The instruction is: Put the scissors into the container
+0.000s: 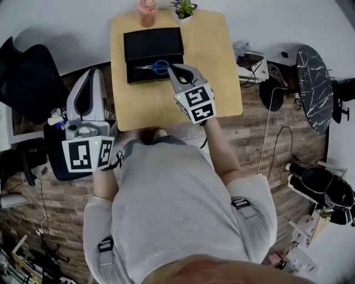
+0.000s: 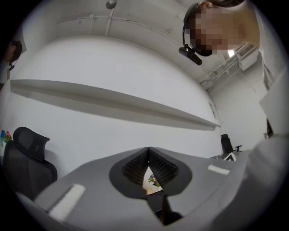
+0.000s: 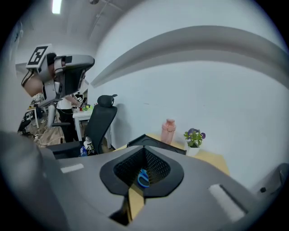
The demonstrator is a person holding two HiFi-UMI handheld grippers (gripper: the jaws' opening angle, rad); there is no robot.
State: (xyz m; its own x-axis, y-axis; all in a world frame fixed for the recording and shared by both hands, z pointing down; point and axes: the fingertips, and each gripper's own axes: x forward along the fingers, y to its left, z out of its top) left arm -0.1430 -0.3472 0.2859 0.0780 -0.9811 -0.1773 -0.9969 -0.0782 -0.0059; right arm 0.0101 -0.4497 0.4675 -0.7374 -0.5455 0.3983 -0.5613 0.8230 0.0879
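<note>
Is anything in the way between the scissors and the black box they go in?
Nothing I can see. The right gripper seems to hold the scissors by the blue handle, and they are already over the front part of the box. The bottle and plant stand beyond the box.

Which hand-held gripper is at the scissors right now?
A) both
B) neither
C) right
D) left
C: in the head view the right hand-held gripper has its tips beside the blue handle of the scissors at the black container, while the left hand-held gripper is held off the left side of the table.
</note>
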